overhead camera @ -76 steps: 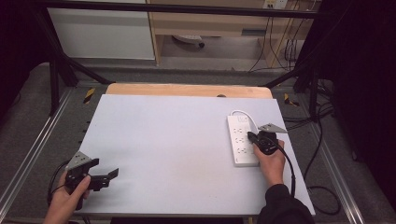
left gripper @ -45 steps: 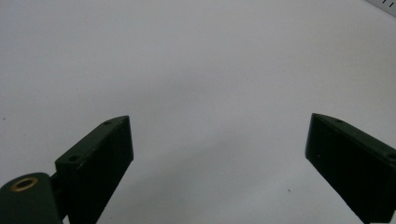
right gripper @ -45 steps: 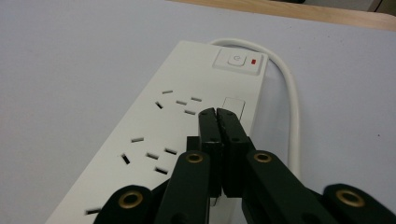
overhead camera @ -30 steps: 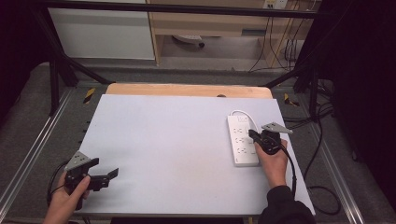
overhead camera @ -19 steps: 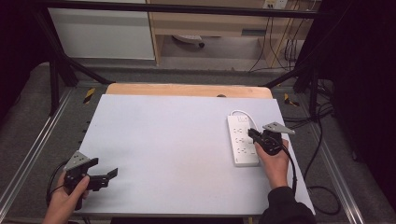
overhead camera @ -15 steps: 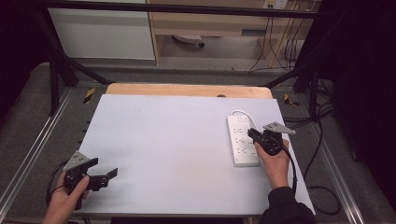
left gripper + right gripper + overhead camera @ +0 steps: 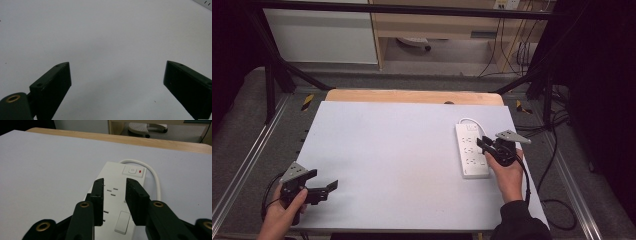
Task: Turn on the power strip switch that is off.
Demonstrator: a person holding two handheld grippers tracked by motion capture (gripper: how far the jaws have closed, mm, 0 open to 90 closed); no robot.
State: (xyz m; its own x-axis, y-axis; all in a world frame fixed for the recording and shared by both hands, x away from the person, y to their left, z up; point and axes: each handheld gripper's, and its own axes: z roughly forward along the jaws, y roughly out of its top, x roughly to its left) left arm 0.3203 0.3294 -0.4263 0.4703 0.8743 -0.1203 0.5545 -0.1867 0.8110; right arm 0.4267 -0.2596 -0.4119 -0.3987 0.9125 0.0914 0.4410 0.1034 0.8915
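Observation:
A white power strip (image 7: 472, 150) lies on the right side of the pale table (image 7: 402, 150), its white cable (image 7: 469, 120) looping off its far end. My right gripper (image 7: 482, 145) hovers low over the strip's middle, pointing along it. In the right gripper view its jaws (image 7: 114, 185) stand a little apart and have just been opening. Nothing is between them; the strip's sockets (image 7: 112, 191) and its switch with a red light (image 7: 133, 171) show beyond. At the table's near left corner, my left gripper (image 7: 326, 179) is wide open over bare table (image 7: 117, 63).
A wooden edge (image 7: 412, 96) runs along the table's far side. Metal frame rails flank the table on both sides. Dark cables (image 7: 557, 210) trail on the floor at the right. A white cabinet (image 7: 322, 35) stands beyond the table.

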